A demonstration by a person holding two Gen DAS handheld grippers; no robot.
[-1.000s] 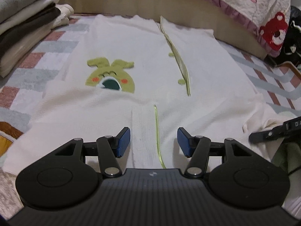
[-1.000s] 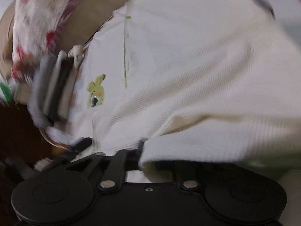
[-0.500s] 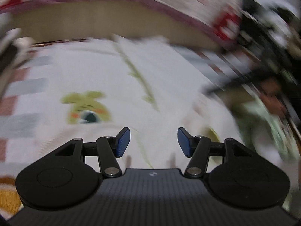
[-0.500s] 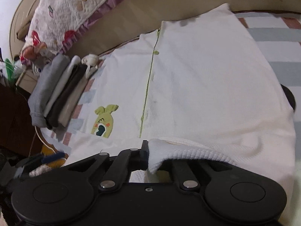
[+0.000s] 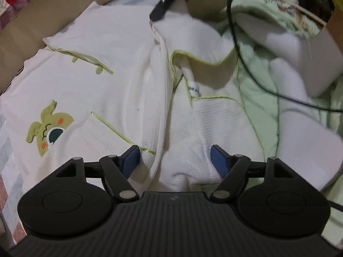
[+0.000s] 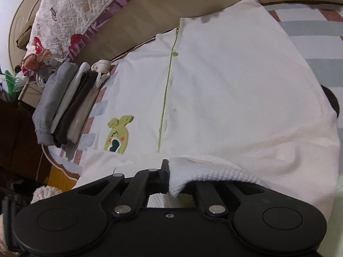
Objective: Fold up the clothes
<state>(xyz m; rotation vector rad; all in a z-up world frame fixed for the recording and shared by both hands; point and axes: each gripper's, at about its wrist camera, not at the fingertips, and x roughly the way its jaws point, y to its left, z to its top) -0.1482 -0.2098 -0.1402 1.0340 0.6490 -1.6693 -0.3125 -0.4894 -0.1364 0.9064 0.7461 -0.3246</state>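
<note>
A cream waffle-knit top (image 5: 120,90) with green piping and a green bunny patch (image 5: 48,128) lies on the bed; it also shows in the right wrist view (image 6: 225,81). My left gripper (image 5: 175,160) is open, its blue pads on either side of a raised fold of the fabric near the neck opening. My right gripper (image 6: 180,182) is shut on the ribbed cuff of a sleeve (image 6: 205,173) and holds it lifted over the body of the top. It shows in the left wrist view (image 5: 159,14) at the top, pulling the fabric up.
A stack of folded clothes (image 6: 64,105) stands at the left on the striped bed cover (image 6: 310,25). A quilted blanket (image 6: 81,10) lies along the tan headboard. A green blanket (image 5: 263,49) and a black cable (image 5: 253,75) are on the right.
My left gripper has swung right and come down low over the neck area, still open. My right gripper has carried the sleeve cuff up and across the top.
</note>
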